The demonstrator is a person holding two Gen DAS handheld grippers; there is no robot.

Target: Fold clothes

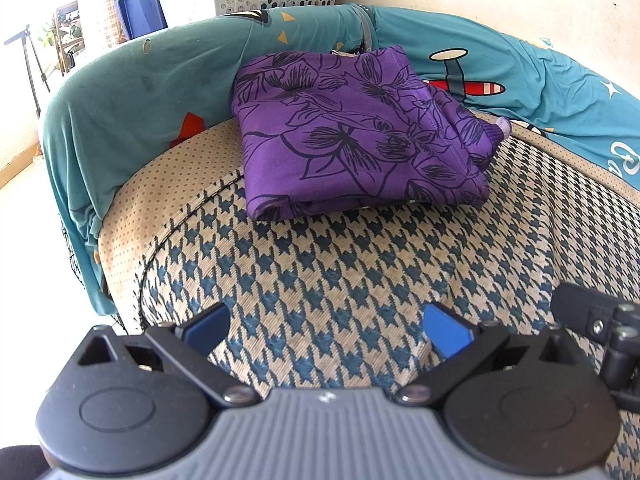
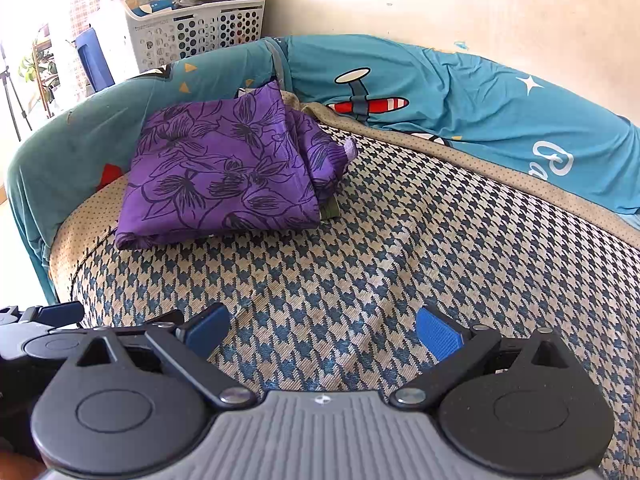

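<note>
Resting on: houndstooth cushion (image 1: 340, 264), teal cover (image 1: 132, 92) behind; basket (image 2: 200, 28) by wall.
Garment: purple floral cloth (image 1: 352, 136) was folded flat at cushion's back-left corner, long axis back-to-front, loose edges bunched on right.
Grippers: left gripper (image 1: 326, 326) & right gripper (image 2: 322, 326) were held w/ fingers spread, nothing pinched.

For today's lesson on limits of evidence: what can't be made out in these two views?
- What lies under the folded purple cloth: only a greenish edge shows, right wrist view.
- Contents of the basket: glare and plastic wrap, right view; top edge cuts it, left view.
- White lettering on the blue cover: cut off by a fold.
</note>
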